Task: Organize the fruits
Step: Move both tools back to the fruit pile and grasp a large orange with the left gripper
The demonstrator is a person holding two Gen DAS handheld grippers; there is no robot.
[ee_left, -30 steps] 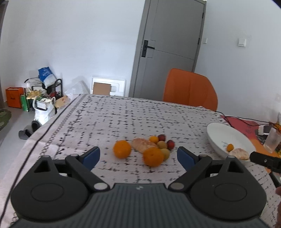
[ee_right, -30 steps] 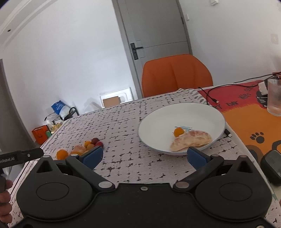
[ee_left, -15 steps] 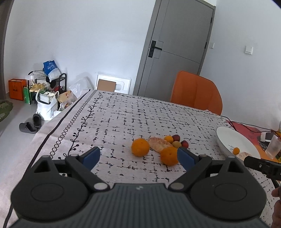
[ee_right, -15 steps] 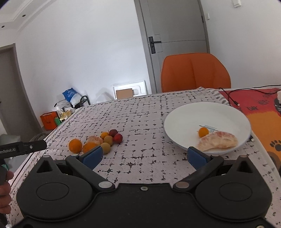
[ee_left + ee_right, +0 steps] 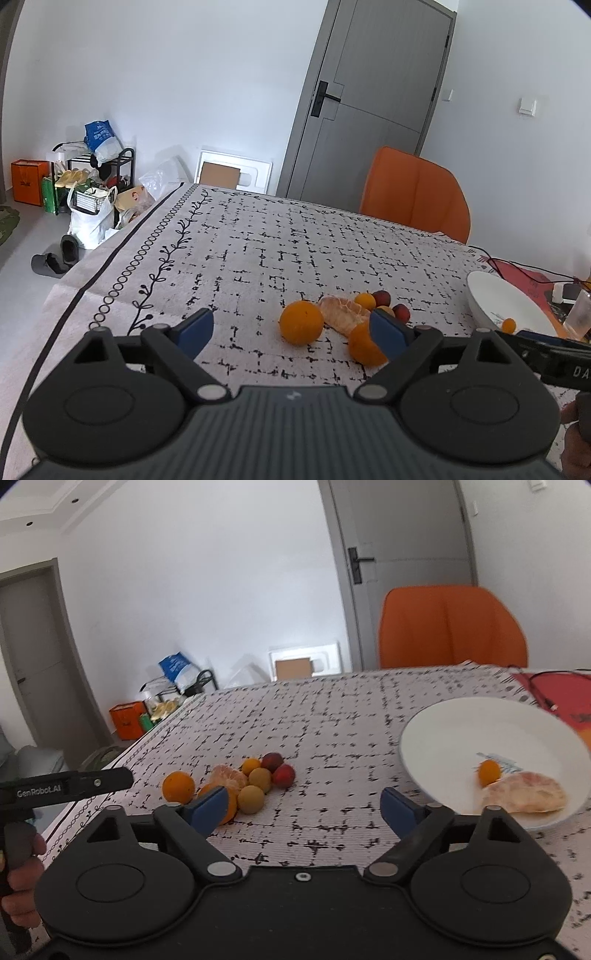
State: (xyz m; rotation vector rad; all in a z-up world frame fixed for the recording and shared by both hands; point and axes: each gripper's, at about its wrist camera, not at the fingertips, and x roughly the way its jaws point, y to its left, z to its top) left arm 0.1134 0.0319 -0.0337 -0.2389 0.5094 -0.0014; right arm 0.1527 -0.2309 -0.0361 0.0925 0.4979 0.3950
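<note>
**Loose fruit waits while both grippers hang wide**

The left gripper point(image 5: 291, 326) and right gripper point(image 5: 304, 805) both gape wide, holding nothing; the round orange citrus point(image 5: 178, 786), peeled segmented mandarin point(image 5: 229, 777) and small red plums point(image 5: 283, 775) cluster on the cloth-covered bench point(image 5: 332, 716) at ten o'clock of the white ceramic plate point(image 5: 443, 720); round fruit may roll if nudged; the pale peeled segment point(image 5: 524, 796) on the plate lies long-axis three-to-nine.
</note>
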